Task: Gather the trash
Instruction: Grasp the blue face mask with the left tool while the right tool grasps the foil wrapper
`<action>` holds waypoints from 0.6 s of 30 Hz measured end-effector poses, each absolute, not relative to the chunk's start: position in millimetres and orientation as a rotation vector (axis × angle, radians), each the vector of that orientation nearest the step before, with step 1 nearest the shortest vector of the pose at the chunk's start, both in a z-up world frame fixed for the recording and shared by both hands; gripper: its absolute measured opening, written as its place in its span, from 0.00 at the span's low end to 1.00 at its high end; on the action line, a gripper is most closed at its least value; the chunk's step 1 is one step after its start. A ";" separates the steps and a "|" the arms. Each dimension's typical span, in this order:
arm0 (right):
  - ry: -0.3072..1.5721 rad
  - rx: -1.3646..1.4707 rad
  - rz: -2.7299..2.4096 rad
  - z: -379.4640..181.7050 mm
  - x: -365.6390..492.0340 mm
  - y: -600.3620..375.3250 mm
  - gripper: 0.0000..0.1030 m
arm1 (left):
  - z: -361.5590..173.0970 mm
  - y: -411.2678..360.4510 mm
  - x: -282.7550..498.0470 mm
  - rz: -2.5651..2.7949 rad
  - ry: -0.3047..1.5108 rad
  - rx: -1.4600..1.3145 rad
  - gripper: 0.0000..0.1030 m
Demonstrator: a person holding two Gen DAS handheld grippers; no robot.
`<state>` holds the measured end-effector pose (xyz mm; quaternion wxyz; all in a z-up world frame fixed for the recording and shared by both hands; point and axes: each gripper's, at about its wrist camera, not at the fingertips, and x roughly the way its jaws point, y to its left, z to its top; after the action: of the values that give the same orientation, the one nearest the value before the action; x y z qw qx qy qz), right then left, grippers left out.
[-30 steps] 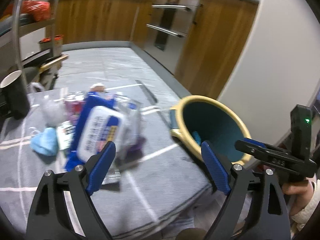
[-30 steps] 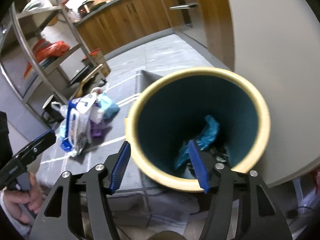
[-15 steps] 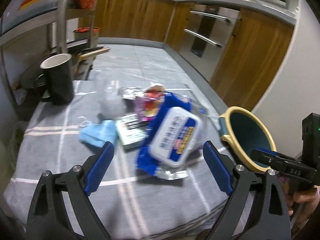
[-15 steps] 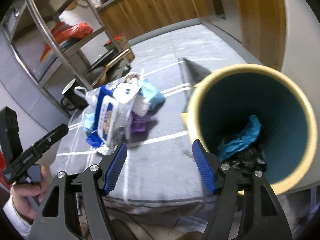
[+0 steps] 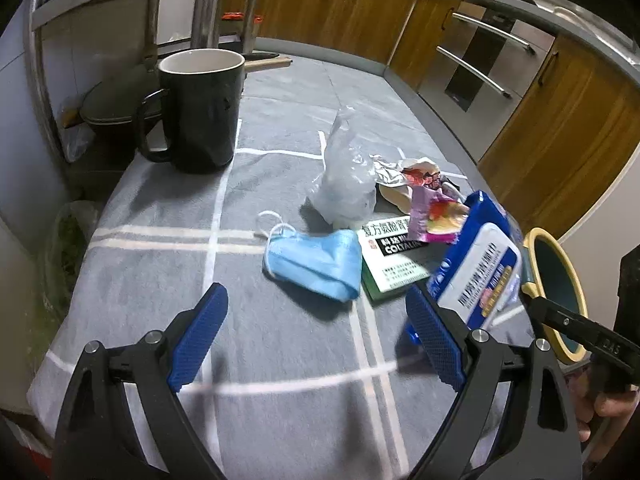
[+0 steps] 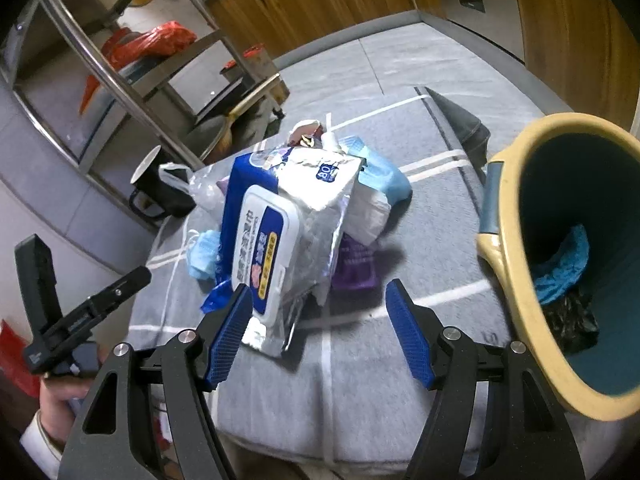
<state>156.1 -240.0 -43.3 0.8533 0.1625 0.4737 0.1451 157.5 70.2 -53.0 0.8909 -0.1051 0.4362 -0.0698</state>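
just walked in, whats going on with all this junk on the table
A person holds a gripper in each hand over a cloth-covered table. Both the left gripper and right gripper are open and empty. A wipes pack, blue face mask and wrappers await; the bin holds some trash.

Green-and-white box (image 5: pixel 390 258), ahead of the left hand-held gripper (image 5: pixel 316 336): "COLTALIN". Wipes pack (image 6: pixel 288 216), ahead of the right hand-held gripper (image 6: pixel 320 328): "80".

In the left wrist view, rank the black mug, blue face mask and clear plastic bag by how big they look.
1. black mug
2. blue face mask and clear plastic bag: look alike, unranked.
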 end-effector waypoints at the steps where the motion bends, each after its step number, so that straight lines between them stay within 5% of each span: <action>1: 0.999 0.346 0.300 -45.8 158.5 -240.0 0.68 | -54.4 67.9 160.9 -0.148 0.903 -0.211 0.85; 10: 0.985 0.361 0.302 -53.0 170.9 -239.6 0.68 | -77.8 44.2 190.0 -0.168 0.960 -0.129 0.53; 14: 0.981 0.355 0.331 -53.3 176.0 -232.1 0.68 | -89.2 41.6 196.9 -0.153 0.996 -0.103 0.47; 18: 0.979 0.361 0.345 -57.5 181.7 -225.2 0.63 | -98.0 41.8 199.0 -0.163 1.037 -0.109 0.23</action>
<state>181.7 -225.2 -57.5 0.8527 0.1717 0.4653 0.1641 199.0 41.8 -98.0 0.8639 -0.0519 0.4950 -0.0779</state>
